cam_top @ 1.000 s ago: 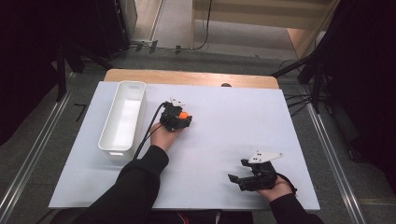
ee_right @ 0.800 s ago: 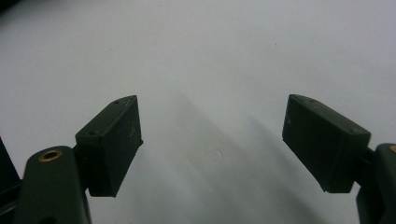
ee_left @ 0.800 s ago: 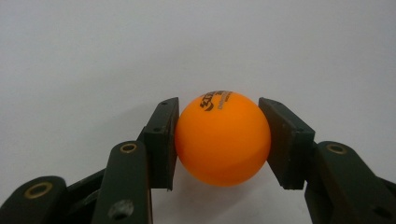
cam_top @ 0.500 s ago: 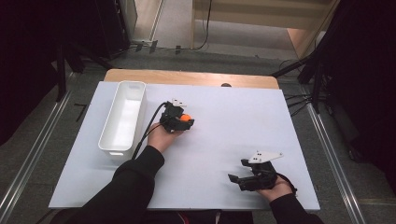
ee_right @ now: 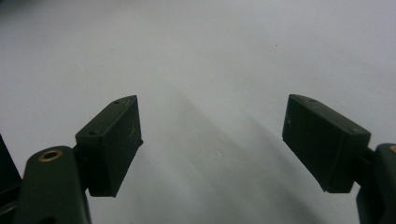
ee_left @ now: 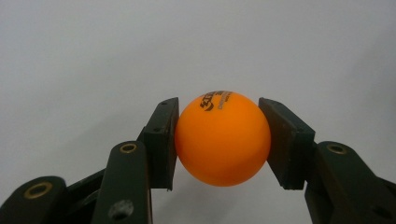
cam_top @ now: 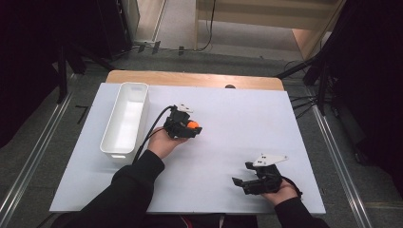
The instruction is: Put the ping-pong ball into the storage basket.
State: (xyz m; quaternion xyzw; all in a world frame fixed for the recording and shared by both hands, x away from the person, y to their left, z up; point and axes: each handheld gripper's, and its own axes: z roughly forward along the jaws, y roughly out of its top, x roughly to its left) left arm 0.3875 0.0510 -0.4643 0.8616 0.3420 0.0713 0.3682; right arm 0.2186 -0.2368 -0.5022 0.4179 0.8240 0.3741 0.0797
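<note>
An orange ball (ee_left: 222, 138) with dark print on top sits squeezed between the two black pads (ee_left: 161, 140) of my left gripper (ee_left: 219, 140), with the white table behind it. From above, that left gripper (cam_top: 191, 127) hangs over the middle of the white table (cam_top: 228, 123), just right of the white bin, and the orange ball (cam_top: 192, 125) shows at its tip. My right gripper (cam_top: 240, 183) rests near the table's front right, its jaws wide apart. In the right gripper view, the right gripper (ee_right: 210, 149) has nothing but bare white surface between its pads.
A long white bin (cam_top: 124, 119) stands along the table's left side and looks empty inside. A black cable runs from the left gripper back along the person's sleeve. A wooden edge (cam_top: 190, 78) borders the table's far side, with dark stands beyond.
The left hand has lifted a little and shifted slightly with the orange ball still in its jaws. The right hand has stayed where it was.
</note>
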